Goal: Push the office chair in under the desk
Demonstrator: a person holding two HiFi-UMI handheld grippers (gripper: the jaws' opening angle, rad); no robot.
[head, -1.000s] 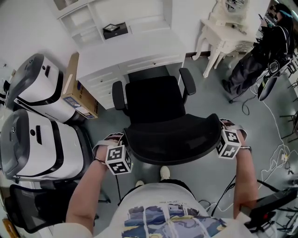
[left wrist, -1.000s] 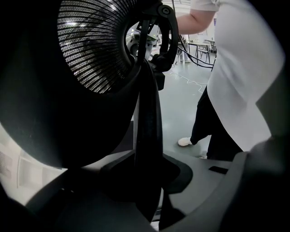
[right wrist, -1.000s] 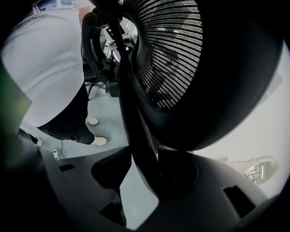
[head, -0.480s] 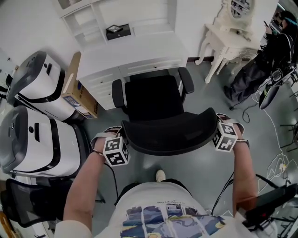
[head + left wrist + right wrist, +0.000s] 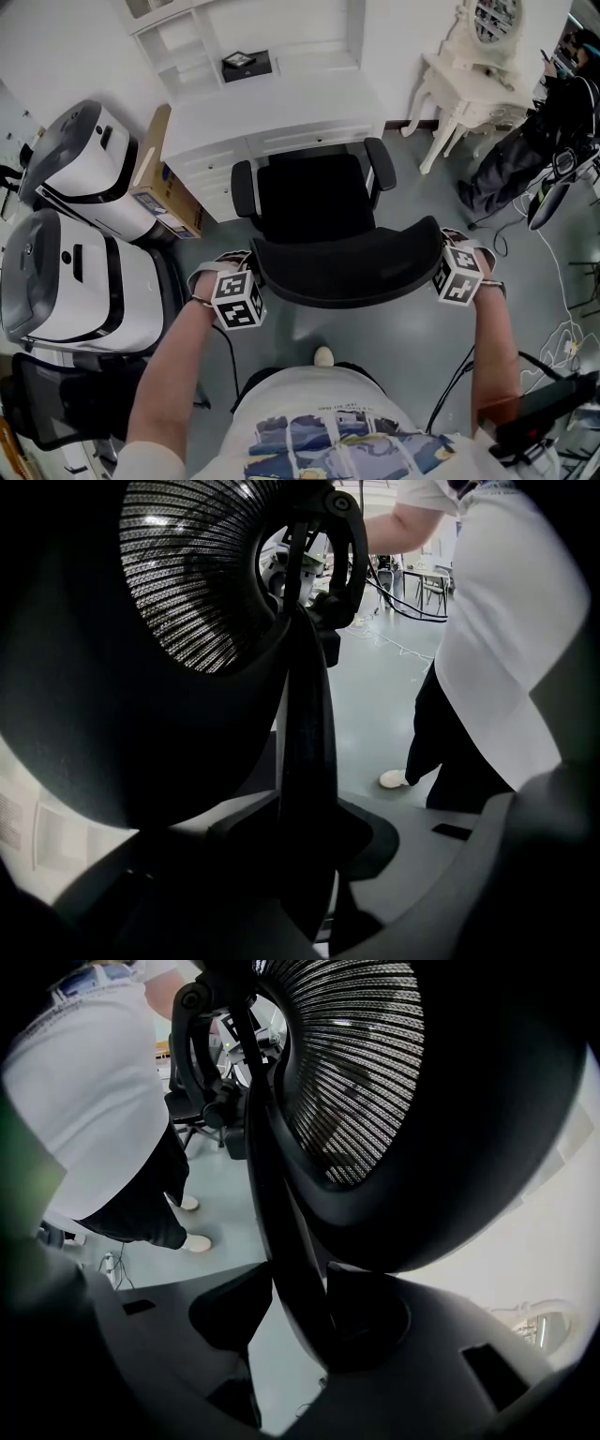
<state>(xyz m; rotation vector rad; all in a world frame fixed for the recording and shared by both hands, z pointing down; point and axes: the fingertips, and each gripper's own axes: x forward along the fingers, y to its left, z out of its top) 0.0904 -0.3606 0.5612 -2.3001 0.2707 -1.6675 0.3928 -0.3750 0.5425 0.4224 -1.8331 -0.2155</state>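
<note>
Two grippers are clamped on the office chair [image 5: 314, 202], one at each end of its curved backrest [image 5: 342, 272]. The left gripper [image 5: 246, 281] grips the left end and the right gripper [image 5: 448, 267] the right end, with the black rim running down between each pair of jaws. The chair stands on the grey floor [image 5: 412, 356] facing the white worktop [image 5: 281, 108], the seat's front edge at the worktop's opening.
</note>
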